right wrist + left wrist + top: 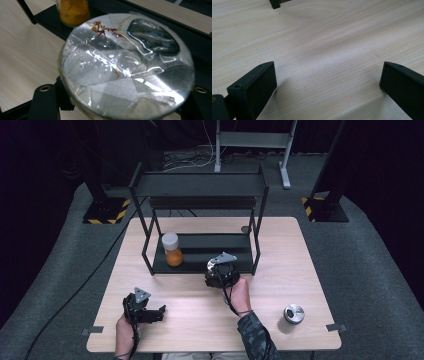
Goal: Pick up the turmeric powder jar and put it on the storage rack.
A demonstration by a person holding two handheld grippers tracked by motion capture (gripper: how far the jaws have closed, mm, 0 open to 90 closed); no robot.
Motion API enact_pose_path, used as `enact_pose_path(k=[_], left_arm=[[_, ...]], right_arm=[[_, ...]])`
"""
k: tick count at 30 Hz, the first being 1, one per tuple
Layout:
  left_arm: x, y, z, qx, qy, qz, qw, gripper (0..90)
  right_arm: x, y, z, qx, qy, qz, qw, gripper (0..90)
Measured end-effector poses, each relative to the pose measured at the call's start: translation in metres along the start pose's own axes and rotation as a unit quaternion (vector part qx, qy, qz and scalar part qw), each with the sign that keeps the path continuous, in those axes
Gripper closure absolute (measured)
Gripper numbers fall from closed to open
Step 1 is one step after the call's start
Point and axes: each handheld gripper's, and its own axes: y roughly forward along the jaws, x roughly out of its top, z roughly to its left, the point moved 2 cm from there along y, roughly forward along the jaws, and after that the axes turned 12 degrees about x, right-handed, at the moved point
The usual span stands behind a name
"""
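A jar with a foil-covered silver lid sits between the jaws of my right gripper, which is shut on it. In the high view that gripper holds the jar at the front edge of a black rack's bottom shelf. A jar of orange powder with a pale cap stands on the left part of that shelf, also seen behind the held lid. My left gripper rests low over the wooden table near the front left, jaws wide apart and empty.
The black two-level rack stands at the table's back middle; one of its feet shows in the left gripper view. Another silver-lidded jar stands at the front right. A small dark round thing lies behind the rack's right post.
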Motion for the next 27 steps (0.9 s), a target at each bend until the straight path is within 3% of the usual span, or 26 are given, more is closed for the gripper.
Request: enact_pose_path(k=[27], left_arm=[[0.0,0.0,0.0,-0.001,-0.001,0.0,1.0,0.7]], right_arm=[[0.019,0.011,-0.009,0.0,0.002,0.0,1.0,30.4]])
